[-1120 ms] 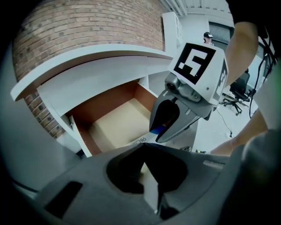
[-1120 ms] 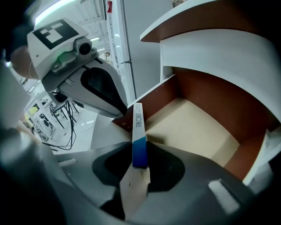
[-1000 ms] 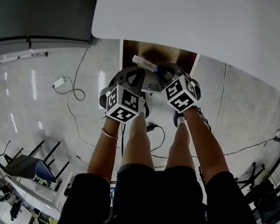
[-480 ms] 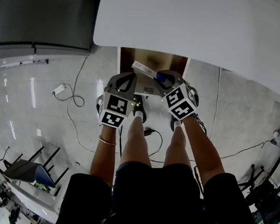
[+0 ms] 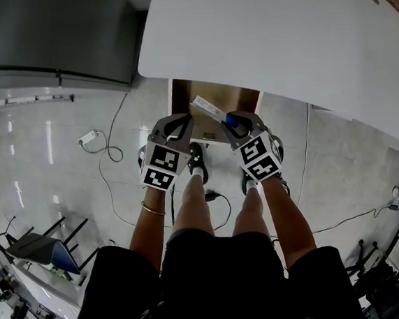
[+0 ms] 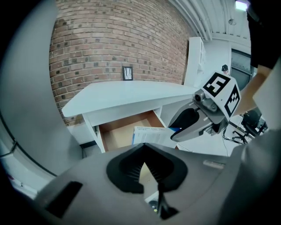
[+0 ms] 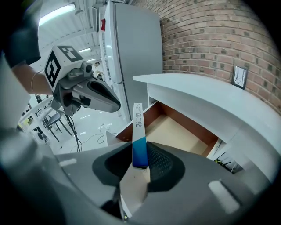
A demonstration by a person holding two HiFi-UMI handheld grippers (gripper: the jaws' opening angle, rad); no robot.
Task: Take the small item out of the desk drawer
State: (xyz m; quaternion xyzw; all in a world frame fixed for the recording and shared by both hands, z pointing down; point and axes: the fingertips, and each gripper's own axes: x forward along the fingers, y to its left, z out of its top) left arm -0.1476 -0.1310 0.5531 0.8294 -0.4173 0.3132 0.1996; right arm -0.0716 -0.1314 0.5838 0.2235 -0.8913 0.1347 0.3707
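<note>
The wooden drawer [image 5: 216, 94] stands pulled out under the white desk top [image 5: 288, 38], and its inside [image 6: 120, 134] looks bare. My right gripper [image 5: 231, 122] is shut on a small flat box [image 5: 206, 107], white with a blue end. In the right gripper view the box [image 7: 138, 127] stands edge-on, its blue end between the pads, above the drawer [image 7: 180, 127]. My left gripper [image 5: 177, 123] hangs just left of the box, shut and holding nothing. The left gripper view shows the right gripper [image 6: 193, 124] holding the box [image 6: 151, 135] over the drawer front.
A tall grey cabinet [image 5: 58, 22] stands left of the desk. Cables [image 5: 103, 139] trail over the glossy floor. The person's legs and shoes [image 5: 198, 163] are right below the grippers. A brick wall [image 6: 114, 39] with a small frame lies behind the desk.
Both grippers have risen from the drawer's front, the right one carrying the box up with it. The left gripper has rolled a little. The jaws are unchanged.
</note>
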